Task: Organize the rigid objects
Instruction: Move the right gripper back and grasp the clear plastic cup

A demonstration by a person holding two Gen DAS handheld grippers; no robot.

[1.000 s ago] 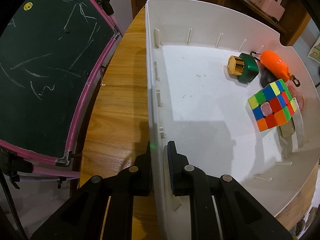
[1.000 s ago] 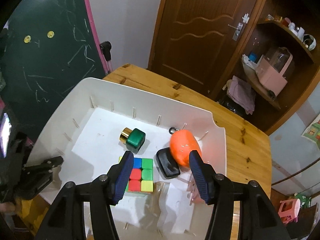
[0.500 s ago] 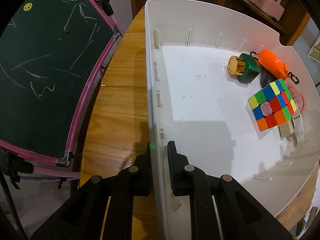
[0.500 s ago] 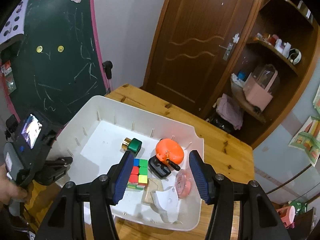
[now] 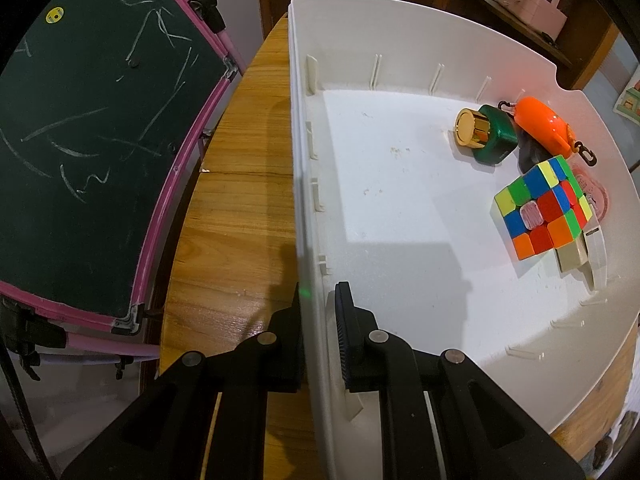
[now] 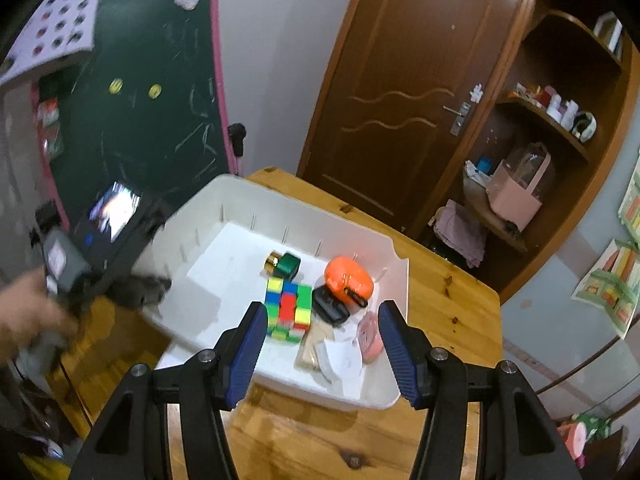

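Trouble could come if the left gripper (image 5: 316,320), jaws pinched on the bin (image 5: 296,128) wall, tugs: cube (image 5: 540,208) slides. Right gripper (image 6: 322,344) hangs wide open, empty.

The black case (image 5: 530,152) lies mostly hidden behind the orange oval keychain pouch (image 5: 542,126) and the multicoloured puzzle cube (image 5: 540,210), far ahead of the left tongs. The left gripper (image 6: 158,292) and the person's hand (image 6: 28,316) are motion-blurred, left of the right tongs. The pink round item (image 5: 596,196) is partly covered.
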